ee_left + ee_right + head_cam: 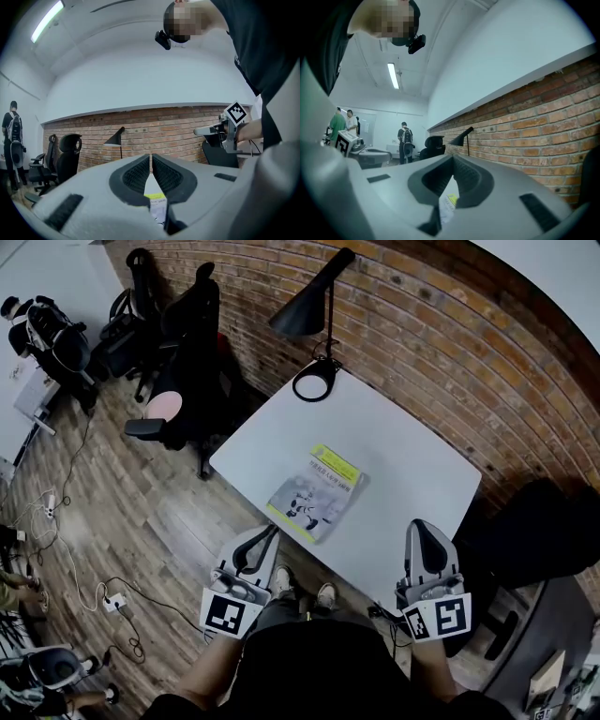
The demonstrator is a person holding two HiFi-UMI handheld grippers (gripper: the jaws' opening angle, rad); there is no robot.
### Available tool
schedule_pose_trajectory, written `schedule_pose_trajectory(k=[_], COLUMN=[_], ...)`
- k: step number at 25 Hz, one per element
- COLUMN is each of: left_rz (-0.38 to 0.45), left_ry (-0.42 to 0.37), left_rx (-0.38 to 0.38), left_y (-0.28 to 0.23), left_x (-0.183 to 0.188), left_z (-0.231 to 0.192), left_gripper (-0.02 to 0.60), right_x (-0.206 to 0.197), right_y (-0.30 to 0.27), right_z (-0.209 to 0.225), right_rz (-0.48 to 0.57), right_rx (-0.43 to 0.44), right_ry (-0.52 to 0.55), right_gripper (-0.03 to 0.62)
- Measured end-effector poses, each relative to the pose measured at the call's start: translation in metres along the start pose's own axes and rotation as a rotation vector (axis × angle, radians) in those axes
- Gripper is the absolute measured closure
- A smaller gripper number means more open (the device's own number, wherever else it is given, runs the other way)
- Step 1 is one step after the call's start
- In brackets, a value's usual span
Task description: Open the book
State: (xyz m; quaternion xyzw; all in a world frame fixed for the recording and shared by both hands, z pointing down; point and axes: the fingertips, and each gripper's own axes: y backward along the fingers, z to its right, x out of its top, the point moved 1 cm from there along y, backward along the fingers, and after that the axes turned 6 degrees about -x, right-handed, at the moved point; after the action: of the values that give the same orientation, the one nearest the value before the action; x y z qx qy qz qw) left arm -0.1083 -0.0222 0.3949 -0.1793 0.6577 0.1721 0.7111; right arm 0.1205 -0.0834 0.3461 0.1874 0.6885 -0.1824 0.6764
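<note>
Two grippers sit low in the head view, at the near edge of the white surface (412, 460). The left gripper (273, 530) is at the lower left and the right gripper (419, 525) at the lower right. Each has its fingers pressed together at the tips, with nothing clamped between them.

The book (316, 493) lies closed and flat, cover up, in the middle of the frame near the surface's lower-left edge. A yellow band runs along its upper end. It lies up and to the right of the left fingers and up and to the left of the right fingers, apart from both and nearer the left pair. In each gripper view it shows ahead, through the gap beneath the meeting tips.

A black lamp (314, 315) stands at the surface's top corner, against the brick wall (450, 343)
</note>
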Motion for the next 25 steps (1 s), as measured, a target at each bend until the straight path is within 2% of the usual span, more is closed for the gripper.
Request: schedule_pose_trajectory(k=[10, 14, 15, 16, 20, 22, 25], left_rz=[-0.105, -0.146, -0.158, -0.171, -0.247, -0.294, -0.351], left_ry=[-0.011, -0.022, -0.030, -0.050, -0.123, -0.104, -0.020], left_rx=[-0.044, -0.091, -0.107, -0.130, -0.213, -0.247, -0.290], left_y=[-0.022, -0.037, -0.041, -0.045, -0.061, -0.069, -0.082], left_x=[-0.033, -0.058, -0.065, -0.073, -0.113, -0.136, -0.169], left_z=[-0.004, 0.004, 0.007, 0.010, 0.025, 0.034, 0.045], left_gripper=[0.541, 0.530, 0.487, 0.468, 0.462, 0.442, 0.430], right_x=[-0.012, -0.016, -0.016, -0.018, -0.025, -0.029, -0.036], right_y=[-0.007, -0.004, -0.002, -0.001, 0.008, 0.012, 0.019], right_z=[0.000, 0.004, 0.005, 0.007, 0.015, 0.020, 0.025], right_rz=[-0.032, -0.043, -0.046, -0.050, -0.073, -0.083, -0.103], right_rx=[-0.022, -0.042, -0.048, -0.054, -0.081, -0.097, -0.124], right_ry=[-0.009, -0.010, -0.011, -0.012, -0.014, -0.015, -0.019], right_gripper=[0.583, 0.583, 0.583, 0.583, 0.583, 0.583, 0.583])
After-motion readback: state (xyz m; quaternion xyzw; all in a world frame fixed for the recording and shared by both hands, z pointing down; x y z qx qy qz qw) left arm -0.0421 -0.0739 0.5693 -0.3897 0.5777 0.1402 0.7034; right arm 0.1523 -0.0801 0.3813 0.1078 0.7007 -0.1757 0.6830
